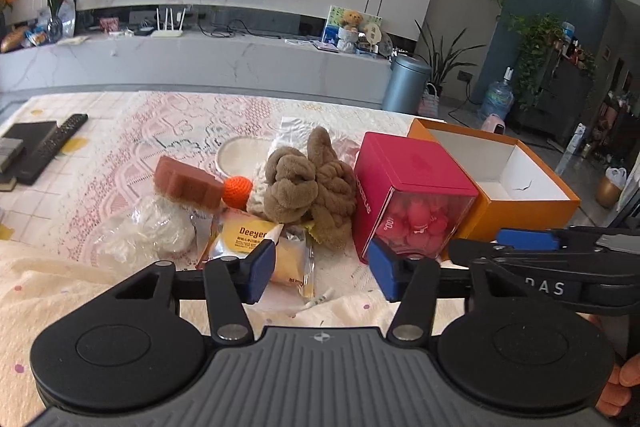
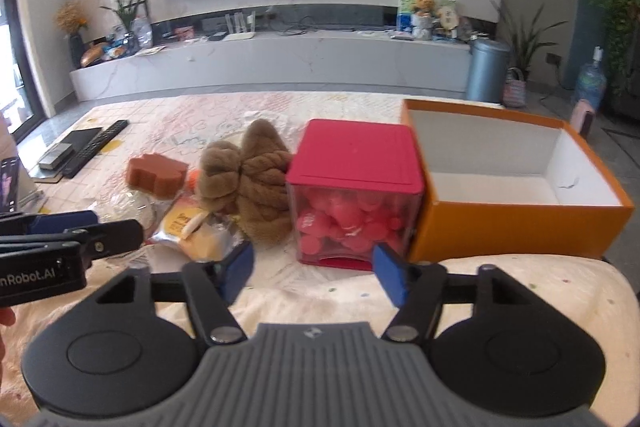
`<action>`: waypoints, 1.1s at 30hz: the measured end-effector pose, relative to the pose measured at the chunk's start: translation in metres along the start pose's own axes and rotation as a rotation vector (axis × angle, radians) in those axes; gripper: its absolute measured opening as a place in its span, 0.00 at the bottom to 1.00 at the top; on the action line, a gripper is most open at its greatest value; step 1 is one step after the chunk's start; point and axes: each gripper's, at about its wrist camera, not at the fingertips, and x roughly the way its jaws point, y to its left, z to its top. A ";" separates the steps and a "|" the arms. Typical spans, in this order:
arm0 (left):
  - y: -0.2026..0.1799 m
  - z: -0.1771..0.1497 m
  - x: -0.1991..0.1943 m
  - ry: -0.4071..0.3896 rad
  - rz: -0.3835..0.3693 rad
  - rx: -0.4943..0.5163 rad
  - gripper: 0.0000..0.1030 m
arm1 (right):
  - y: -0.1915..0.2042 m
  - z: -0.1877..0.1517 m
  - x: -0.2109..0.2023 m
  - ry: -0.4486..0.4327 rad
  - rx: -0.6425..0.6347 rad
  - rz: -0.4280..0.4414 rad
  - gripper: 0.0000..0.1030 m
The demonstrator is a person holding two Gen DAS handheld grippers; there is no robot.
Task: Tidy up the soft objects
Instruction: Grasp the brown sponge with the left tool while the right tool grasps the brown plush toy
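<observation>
On the lace-covered tabletop (image 1: 120, 155), the knotted brown plush toy (image 1: 312, 187) leaned against the pink-lidded clear box (image 2: 354, 187), so either empty, open tool (image 1: 320, 267) (image 2: 314, 271) risked toppling it.

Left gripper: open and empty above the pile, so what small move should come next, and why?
Probably ease the left gripper forward and down onto the brown plush. Its jaws stand open and empty, the plush lies just ahead, and the orange box stands open with nothing visible inside.
</observation>
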 end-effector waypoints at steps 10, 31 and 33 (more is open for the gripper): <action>0.051 0.026 0.017 0.026 0.087 -0.049 0.71 | 0.026 0.024 0.039 0.040 -0.138 0.097 0.58; 0.125 0.062 0.107 0.178 0.079 -0.175 0.86 | 0.101 0.071 0.152 0.183 -0.903 0.165 0.80; 0.132 0.063 0.113 0.180 0.074 -0.208 0.86 | 0.105 0.070 0.159 0.190 -0.919 0.171 0.80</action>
